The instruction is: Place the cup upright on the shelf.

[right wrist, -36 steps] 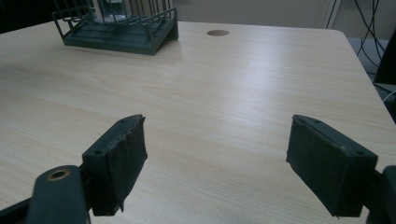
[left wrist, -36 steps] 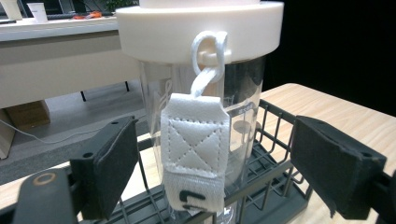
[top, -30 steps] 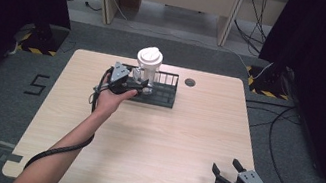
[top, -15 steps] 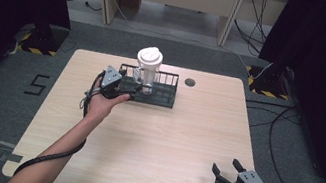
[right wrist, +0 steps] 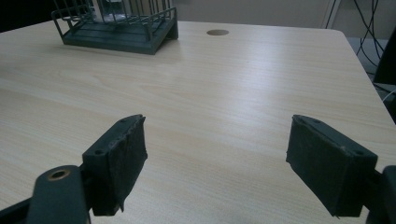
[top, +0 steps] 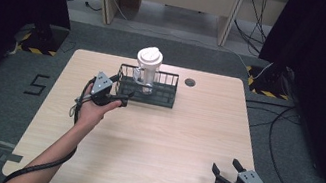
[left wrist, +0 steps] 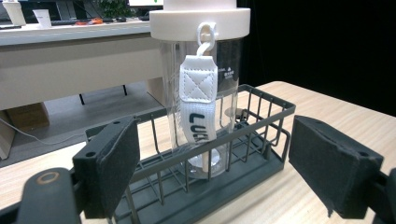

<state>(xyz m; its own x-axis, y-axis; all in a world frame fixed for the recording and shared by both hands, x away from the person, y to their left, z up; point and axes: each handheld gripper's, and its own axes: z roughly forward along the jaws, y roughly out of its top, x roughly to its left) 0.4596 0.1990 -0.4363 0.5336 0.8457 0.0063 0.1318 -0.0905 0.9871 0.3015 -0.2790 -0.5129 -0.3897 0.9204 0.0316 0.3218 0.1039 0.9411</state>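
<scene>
The bottle (top: 147, 71) stands upright inside the dark wire basket (top: 163, 99), toward the basket's left end, at the far middle of the worktop (top: 152, 140). It is a clear bottle with a white lid (left wrist: 200, 17), and a white strap (left wrist: 198, 107) hangs from a ring on the lid down its side; I think the basket walls are there to keep it from tipping. My left hand-held gripper (top: 119, 99) sits just beside the left end of the basket, jaws spread wide and holding nothing. In the left gripper view the jaws stand on both sides of the basket corner, with the bottle straight ahead between them, so I judge it is placed to take either the basket or the bottle, but which one I cannot tell. My right hand-held gripper (top: 227, 167) rests at the near right edge of the worktop, well apart from the basket, also wide and empty. In its own view I see bare wood between the jaws, the basket far off, and a small round hole (right wrist: 217, 32) in the worktop. I suppose it waits there so it does not disturb the left side.
</scene>
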